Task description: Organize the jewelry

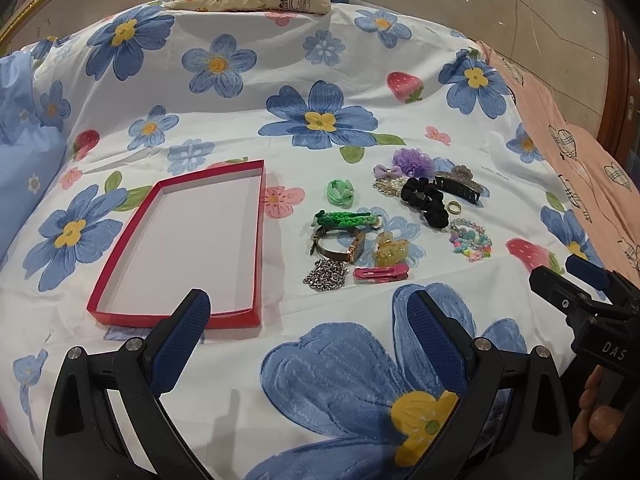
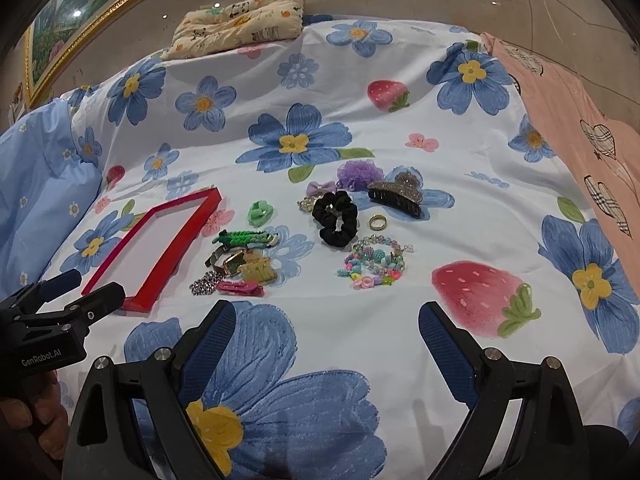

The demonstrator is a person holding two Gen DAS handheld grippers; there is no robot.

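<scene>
Red tray (image 1: 256,240) and jewelry pile (image 1: 384,224) well beyond both grippers' spread, empty fingers (image 1: 436,340).

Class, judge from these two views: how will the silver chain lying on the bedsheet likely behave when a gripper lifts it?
The silver chain lies heaped in loose loops, so it is probably floppy and would dangle from a pinch. Its metal links look shiny, so it may slip between the pads. On the soft bedsheet, pushing would likely bunch it rather than slide it.

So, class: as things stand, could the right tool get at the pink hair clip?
Probably yes. The right tool is open and holds nothing, and the pink hair clip lies at the near edge of the pile, with only bare bedspread between them.
</scene>
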